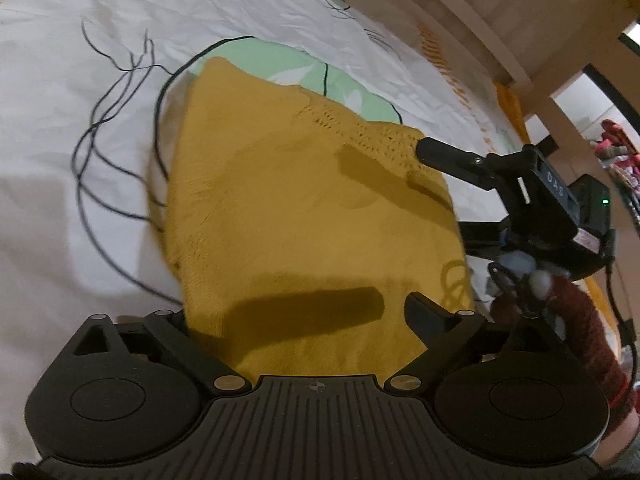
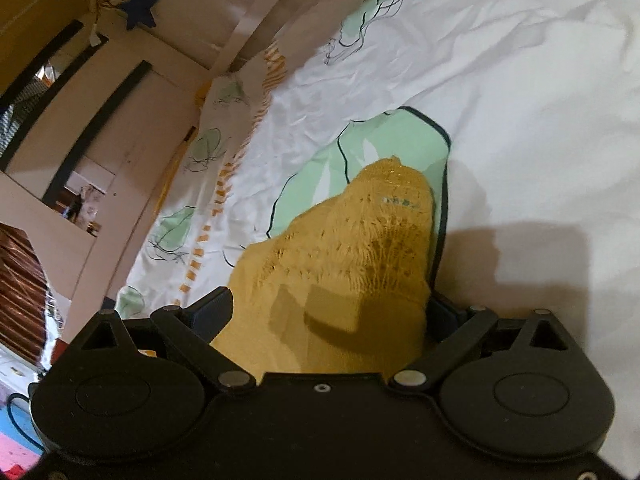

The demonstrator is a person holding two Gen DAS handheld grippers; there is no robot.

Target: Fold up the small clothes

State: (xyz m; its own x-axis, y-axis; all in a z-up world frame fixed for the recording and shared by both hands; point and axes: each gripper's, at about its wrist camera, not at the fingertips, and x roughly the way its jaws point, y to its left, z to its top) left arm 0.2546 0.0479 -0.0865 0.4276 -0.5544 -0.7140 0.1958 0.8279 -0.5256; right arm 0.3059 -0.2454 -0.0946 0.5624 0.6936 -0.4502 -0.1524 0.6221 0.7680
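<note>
A mustard-yellow knitted garment (image 1: 296, 200) lies on a white bedsheet with green leaf prints (image 1: 80, 128). In the left wrist view my left gripper (image 1: 304, 320) is wide apart over the garment's near edge; only its right finger (image 1: 424, 312) shows, the left one is hidden under the cloth. The right gripper (image 1: 424, 148) reaches in from the right and its tip is at the garment's lacy far corner. In the right wrist view the garment (image 2: 352, 248) drapes across my right gripper (image 2: 328, 312), whose fingers (image 2: 212, 308) stand wide on either side of it.
The sheet (image 2: 520, 80) stretches away on the far side. A wooden bed frame (image 1: 520, 20) runs along the bed's far edge. A wardrobe and mirror (image 2: 80, 152) stand beyond the bed. The person's red-sleeved arm (image 1: 588, 344) is at the right.
</note>
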